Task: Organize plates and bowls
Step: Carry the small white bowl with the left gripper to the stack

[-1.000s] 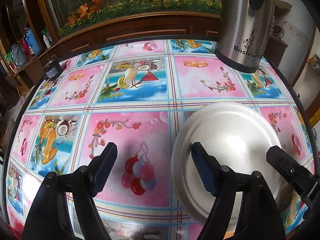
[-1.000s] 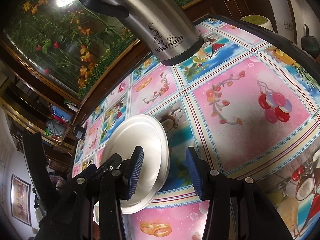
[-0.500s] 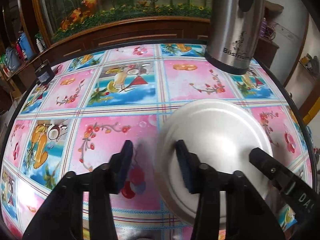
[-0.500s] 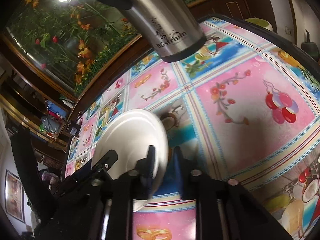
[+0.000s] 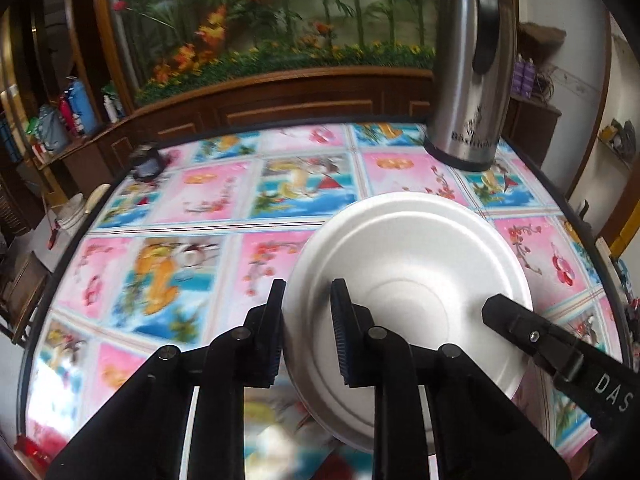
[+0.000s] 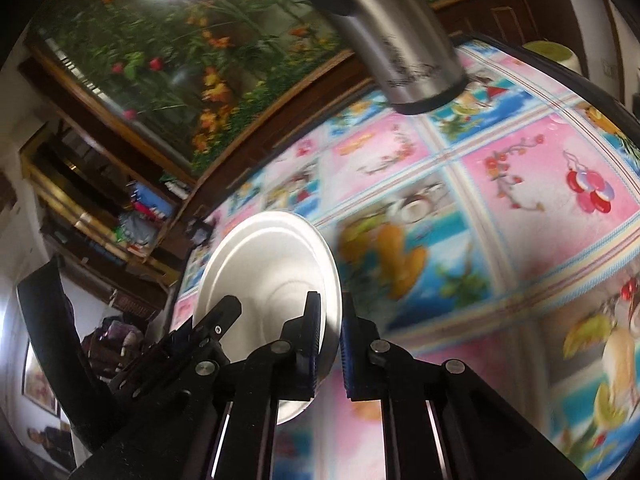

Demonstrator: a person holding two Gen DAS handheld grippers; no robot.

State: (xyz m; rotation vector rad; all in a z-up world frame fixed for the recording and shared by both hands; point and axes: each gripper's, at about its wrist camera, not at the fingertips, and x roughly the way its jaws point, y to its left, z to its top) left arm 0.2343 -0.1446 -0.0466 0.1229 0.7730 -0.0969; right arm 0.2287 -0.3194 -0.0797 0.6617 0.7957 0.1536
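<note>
Left tool [image 5: 307,330] and right tool [image 6: 330,338] each clenched on opposite rims of one white plate [image 5: 420,280], held tilted between them above the counter [image 5: 200,220]; early stage by judgement, no stack or bowls visible.

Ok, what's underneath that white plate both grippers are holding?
Around the white plate only the patterned tablecloth shows. Both hand-held grippers, left and right, pinch its rim. Directly beneath is covered by the plate itself.
</note>
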